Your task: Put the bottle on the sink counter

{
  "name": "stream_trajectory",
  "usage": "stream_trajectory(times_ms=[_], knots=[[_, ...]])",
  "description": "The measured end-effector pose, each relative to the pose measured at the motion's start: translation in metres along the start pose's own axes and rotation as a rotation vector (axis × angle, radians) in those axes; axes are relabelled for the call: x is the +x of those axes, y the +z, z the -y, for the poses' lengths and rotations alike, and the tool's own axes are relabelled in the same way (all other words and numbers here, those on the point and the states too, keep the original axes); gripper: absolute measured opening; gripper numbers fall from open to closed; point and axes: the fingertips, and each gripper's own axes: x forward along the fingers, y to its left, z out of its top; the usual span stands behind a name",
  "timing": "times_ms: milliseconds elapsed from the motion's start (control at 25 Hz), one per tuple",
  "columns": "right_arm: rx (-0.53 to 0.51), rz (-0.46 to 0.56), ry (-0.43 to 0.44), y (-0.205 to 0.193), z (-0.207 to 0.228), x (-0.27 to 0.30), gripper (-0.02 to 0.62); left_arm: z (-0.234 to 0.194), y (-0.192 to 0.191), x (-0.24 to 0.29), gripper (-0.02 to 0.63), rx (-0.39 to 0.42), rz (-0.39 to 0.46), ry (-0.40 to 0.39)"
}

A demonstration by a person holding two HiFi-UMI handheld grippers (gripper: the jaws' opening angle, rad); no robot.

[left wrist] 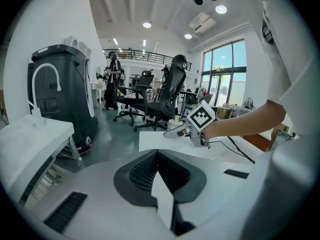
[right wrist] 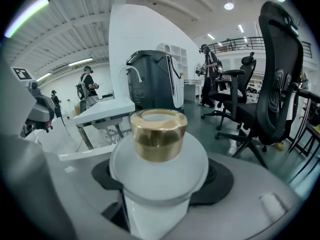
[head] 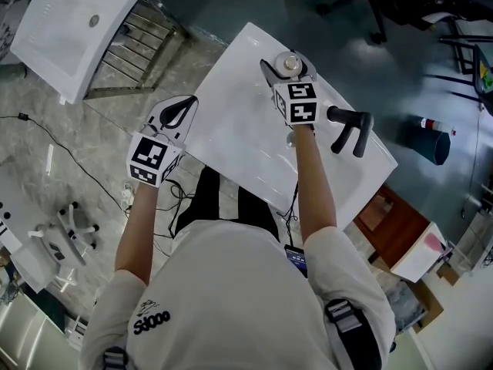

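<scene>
So here's what we've got: the right gripper (head: 286, 67) is out over the far part of the white sink counter (head: 231, 129), and its fingers are clamped narrow around the bottle (right wrist: 157, 156). It's a white bottle with a shiny gold cap (right wrist: 158, 134). In the right gripper view it stands upright between the two dark pads, cap up. We can't tell whether its base actually touches the counter or hangs just above it.

A black faucet (head: 348, 133) sticks up from the counter just right of that gripper, apart from it.

The left gripper (head: 187, 105) sits at the left edge of the counter, well apart from the bottle. In its own view the jaws are pressed together tip to tip with nothing between them. That view also catches the right gripper's marker cube (left wrist: 203, 117) across the counter.

Other stuff around: a second white sink unit (head: 69, 29) on a metal frame off to the far left, a big dark grey bin (left wrist: 65, 84) on the floor behind it, black office chairs (right wrist: 280, 84) on the far side, and a person (left wrist: 112, 79) standing way back in the room. Cables (head: 69, 156) trail over the floor on the left.
</scene>
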Motion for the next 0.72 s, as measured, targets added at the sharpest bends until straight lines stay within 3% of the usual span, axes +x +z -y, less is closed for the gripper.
stream_trajectory(times_ms=[720], knots=[[-0.039, -0.037, -0.076, -0.011, 0.005, 0.017, 0.348, -0.006, -0.007, 0.010, 0.006, -0.027, -0.012, -0.019]])
